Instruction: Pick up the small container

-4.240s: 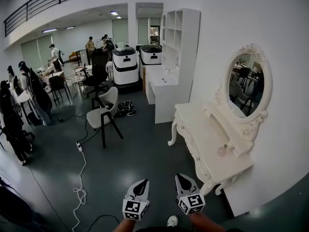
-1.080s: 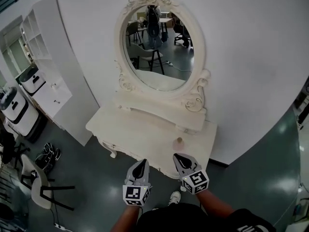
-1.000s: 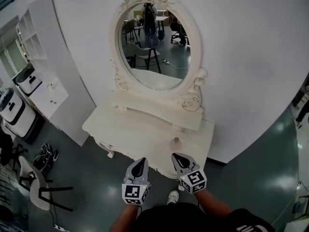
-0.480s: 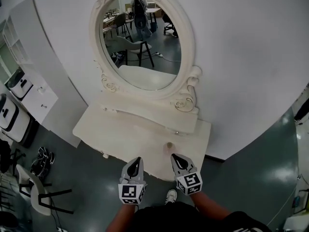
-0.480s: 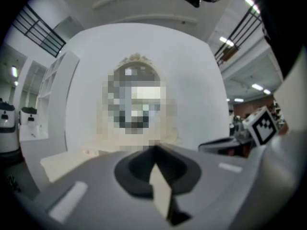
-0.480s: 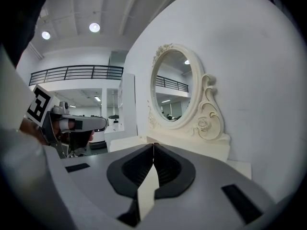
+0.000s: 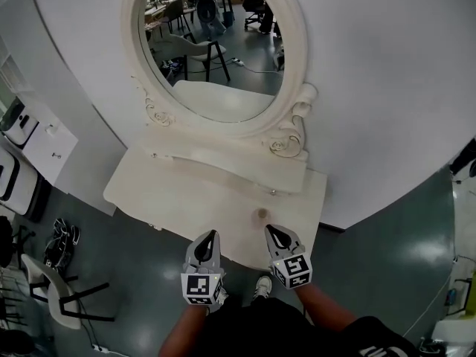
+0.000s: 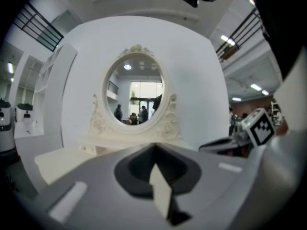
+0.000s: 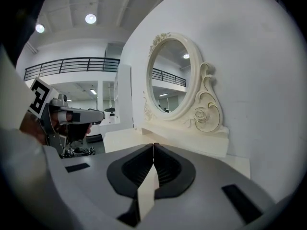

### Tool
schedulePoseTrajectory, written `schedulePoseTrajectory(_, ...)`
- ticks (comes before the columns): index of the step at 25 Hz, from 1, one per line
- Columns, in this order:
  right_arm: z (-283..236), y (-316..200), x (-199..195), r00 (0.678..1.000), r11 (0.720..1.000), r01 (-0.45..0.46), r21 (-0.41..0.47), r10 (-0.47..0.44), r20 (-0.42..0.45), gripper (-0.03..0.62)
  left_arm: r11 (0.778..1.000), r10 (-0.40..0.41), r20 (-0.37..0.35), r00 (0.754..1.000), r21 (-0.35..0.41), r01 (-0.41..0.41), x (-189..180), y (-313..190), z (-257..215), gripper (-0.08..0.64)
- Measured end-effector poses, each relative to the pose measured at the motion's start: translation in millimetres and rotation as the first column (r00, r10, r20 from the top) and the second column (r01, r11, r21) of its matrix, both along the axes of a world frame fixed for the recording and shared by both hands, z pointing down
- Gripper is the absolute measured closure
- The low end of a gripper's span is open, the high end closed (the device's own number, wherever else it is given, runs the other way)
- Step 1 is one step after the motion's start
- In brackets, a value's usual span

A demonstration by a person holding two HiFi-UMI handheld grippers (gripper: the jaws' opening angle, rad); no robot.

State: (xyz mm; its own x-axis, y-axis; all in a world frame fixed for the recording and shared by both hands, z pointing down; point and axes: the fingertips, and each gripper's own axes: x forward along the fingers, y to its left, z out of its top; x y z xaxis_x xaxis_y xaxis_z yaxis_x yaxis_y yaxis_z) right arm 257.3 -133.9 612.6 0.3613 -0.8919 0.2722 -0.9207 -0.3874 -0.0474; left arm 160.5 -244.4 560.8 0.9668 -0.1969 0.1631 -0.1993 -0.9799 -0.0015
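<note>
While beneath small container (image 7: pixel 261 214), cream vanity (image 7: pixel 182 199).

- The left gripper (image 7: pixel 209 238) is held low in front of the body and points forward. In the left gripper view its jaws (image 8: pixel 153 150) are pressed together with nothing between them.
- The right gripper (image 7: pixel 272 233) is level with it, just beside it but not touching, and angled slightly inward. In the right gripper view its jaws (image 9: pixel 153 147) also meet in a thin line, empty.
- Each gripper's marker cube faces up: the left cube (image 7: pixel 201 288) and the right cube (image 7: pixel 292 269).
- The bare left forearm (image 7: pixel 181 335) and right forearm (image 7: pixel 327 312) reach forward from the torso, with the elbows tucked close.
</note>
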Motion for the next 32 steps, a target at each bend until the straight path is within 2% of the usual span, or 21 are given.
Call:
schedulePoseTrajectory(5,16,-6,3,1.0,0.998,-0.027,-0.049,0.027,-0.001,0.586,1.0,0.021,0.004,1.0,-0.015,-0.021,2,-13,8,0.554)
schedulePoseTrajectory(10,47,-6,11,0.996,0.99,-0.069,-0.122,0.074,0.039,0.583,0.998,0.05,0.027,0.998,-0.039,-0.049,1,-17,21,0.554)
schedulePoseTrajectory(11,54,-6,12,0.995,0.987,-0.078,-0.142,0.085,0.049,0.559,0.997,0.058,0.032,0.998,-0.046,-0.057,1,-17,23,0.554)
schedulePoseTrajectory(12,62,-6,13,0.994,0.983,-0.085,-0.161,0.096,0.06,0.477,0.997,0.065,0.036,0.997,-0.051,-0.063,0,-17,25,0.554)
schedulePoseTrajectory(13,68,-6,15,0.992,0.98,-0.092,-0.178,0.106,0.07,0.423,0.996,0.069,0.04,0.997,-0.053,-0.067,-1,-17,27,0.554)
schedulePoseTrajectory(15,81,-7,18,0.989,0.973,-0.099,-0.208,0.118,0.084,0.364,0.997,0.066,0.046,0.997,-0.051,-0.064,-3,-19,31,0.554)
schedulePoseTrajectory(18,100,-10,23,0.986,0.964,-0.097,-0.249,0.127,0.105,0.312,0.998,0.049,0.05,0.998,-0.047,-0.046,-7,-22,33,0.554)
schedulePoseTrajectory(24,128,-28,40,0.982,0.95,-0.085,-0.301,0.131,0.137,0.249,0.999,0.034,0.066,0.997,-0.038,-0.031,-14,-32,36,0.554)
schedulePoseTrajectory(32,154,-46,51,0.98,0.922,-0.041,-0.386,0.112,0.163,0.23,0.998,0.02,0.09,0.996,-0.055,-0.015,-21,-37,41,0.554)
